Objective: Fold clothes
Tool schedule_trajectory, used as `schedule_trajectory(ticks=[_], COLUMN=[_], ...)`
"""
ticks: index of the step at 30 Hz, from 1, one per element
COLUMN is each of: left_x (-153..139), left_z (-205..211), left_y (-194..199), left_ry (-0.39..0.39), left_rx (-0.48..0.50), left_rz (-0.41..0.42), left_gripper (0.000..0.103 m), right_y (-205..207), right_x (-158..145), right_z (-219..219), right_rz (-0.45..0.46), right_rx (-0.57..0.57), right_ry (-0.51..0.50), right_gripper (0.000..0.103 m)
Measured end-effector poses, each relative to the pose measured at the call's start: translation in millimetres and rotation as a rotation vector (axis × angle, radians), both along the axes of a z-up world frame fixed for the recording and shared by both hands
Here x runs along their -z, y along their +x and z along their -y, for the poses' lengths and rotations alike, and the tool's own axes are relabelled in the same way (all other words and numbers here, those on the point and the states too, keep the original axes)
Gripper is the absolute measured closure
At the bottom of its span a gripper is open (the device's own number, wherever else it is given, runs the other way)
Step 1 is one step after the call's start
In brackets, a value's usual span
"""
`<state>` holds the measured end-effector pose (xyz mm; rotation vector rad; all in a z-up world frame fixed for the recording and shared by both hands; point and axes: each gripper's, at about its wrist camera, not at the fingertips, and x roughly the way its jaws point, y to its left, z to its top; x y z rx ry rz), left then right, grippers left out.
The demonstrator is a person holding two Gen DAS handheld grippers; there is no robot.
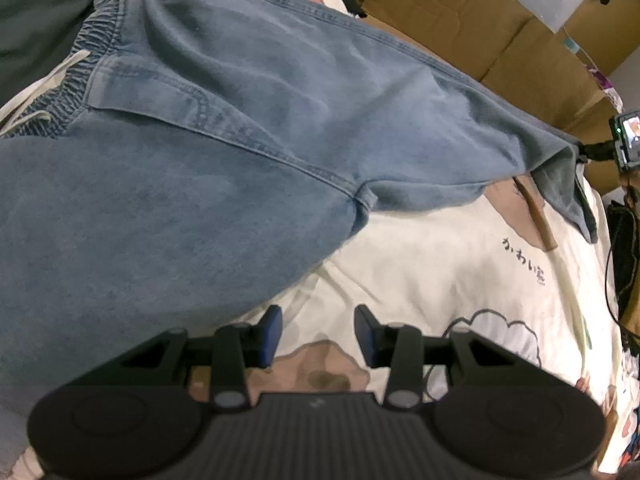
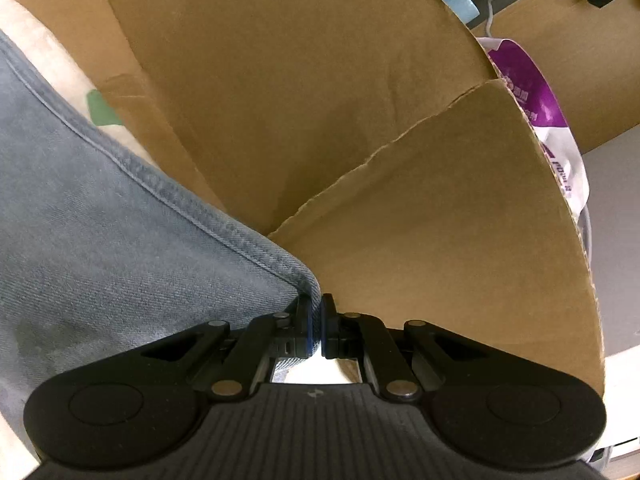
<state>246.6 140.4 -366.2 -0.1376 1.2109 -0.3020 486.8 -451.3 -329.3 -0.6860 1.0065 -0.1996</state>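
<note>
Right wrist view, right gripper [image 2: 316,326] pinched denim hem of jeans [image 2: 100,216], cardboard box [image 2: 320,100] just ahead, left gripper [image 1: 319,334] spread, nothing between its 2 fingers, jeans up-left over bedsheet [image 1: 440,264]

Faded blue jeans [image 1: 224,128], elastic waistband, spread across bed; leg hem apparently lifted, pinched.

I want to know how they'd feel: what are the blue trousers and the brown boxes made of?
The blue jeans look like soft, faded denim: a woven twill grain, stitched seams and a gathered elastic waistband show. The cardboard boxes look like plain matte brown cardboard, probably corrugated, with creases and a ragged torn edge.
</note>
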Motion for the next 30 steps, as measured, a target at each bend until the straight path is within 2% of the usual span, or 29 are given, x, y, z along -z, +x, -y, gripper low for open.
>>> schedule_trajectory(ticks=[2, 3, 7, 9, 11, 15, 21, 24, 28, 30], left_x=[-0.5, -0.8, -3.6, -5.5, -8.7, -13.4, -12.0, -11.0, -10.0, -9.6], left_z=[0.1, 0.2, 0.4, 1.5, 4.8, 12.3, 15.6, 16.0, 15.8, 15.8], left_y=[0.1, 0.1, 1.0, 1.5, 1.3, 1.6, 2.6, 2.5, 2.2, 2.3], left_ry=[-0.002, -0.003, -0.013, -0.02, -0.03, -0.034, -0.035, -0.031, -0.03, -0.029], left_rx=[0.001, 0.001, 0.001, 0.009, 0.028, 0.054, 0.051, 0.052, 0.05, 0.051], left_rz=[0.002, 0.003, 0.011, 0.017, 0.031, 0.051, 0.047, 0.043, 0.039, 0.038], left_gripper=[0.061, 0.061, 0.061, 0.061, 0.059, 0.056, 0.056, 0.056, 0.056, 0.056], right_y=[4.6, 4.2, -2.7, -11.4, -22.2, -34.5, -56.4, -63.7, -71.3, -73.5], right_x=[-0.2, -3.1, -18.2, -29.4, -37.4, -37.2, -11.9, -1.8, -3.3, -4.1], right_z=[3.9, 5.4, 9.5, 8.4, 9.6, 19.2, 40.9, 49.4, 66.2, 74.3], right_rz=[0.005, 0.014, 0.06, 0.093, 0.117, 0.125, 0.089, 0.077, 0.096, 0.103], right_rx=[0.021, 0.036, 0.074, 0.073, 0.076, 0.099, 0.161, 0.179, 0.218, 0.247], right_ry=[0.022, 0.044, 0.137, 0.179, 0.233, 0.309, 0.381, 0.377, 0.377, 0.378], right_gripper=[0.098, 0.091, 0.078, 0.051, 0.045, 0.045, 0.045, 0.045, 0.049, 0.057])
